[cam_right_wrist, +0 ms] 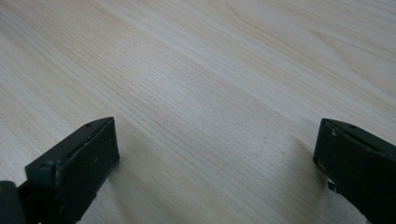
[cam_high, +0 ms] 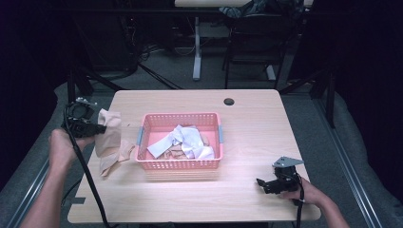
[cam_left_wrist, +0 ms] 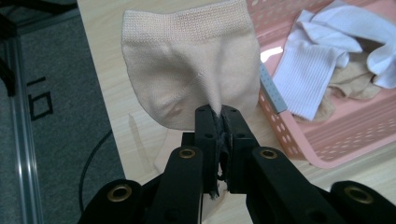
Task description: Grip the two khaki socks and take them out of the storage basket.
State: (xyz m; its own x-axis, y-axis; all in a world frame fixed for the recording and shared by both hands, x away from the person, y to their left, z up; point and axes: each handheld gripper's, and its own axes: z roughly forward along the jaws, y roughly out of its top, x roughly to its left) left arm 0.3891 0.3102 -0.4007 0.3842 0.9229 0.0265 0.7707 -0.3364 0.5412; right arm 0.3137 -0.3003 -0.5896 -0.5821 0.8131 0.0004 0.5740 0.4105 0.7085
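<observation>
Holding a beige sock (cam_left_wrist: 187, 70) pinched in my left tongs (cam_left_wrist: 217, 114), jaws clamped on a fold of its fabric, lifted just left of the pink basket (cam_high: 178, 164). The sock hangs down with its lower end near the worktop (cam_high: 247, 194). White and beige socks (cam_high: 183, 142) lie inside the basket. My right tongs (cam_high: 262, 183) sit wide apart, low over bare worktop, right of the basket. No readable writing on anything.
</observation>
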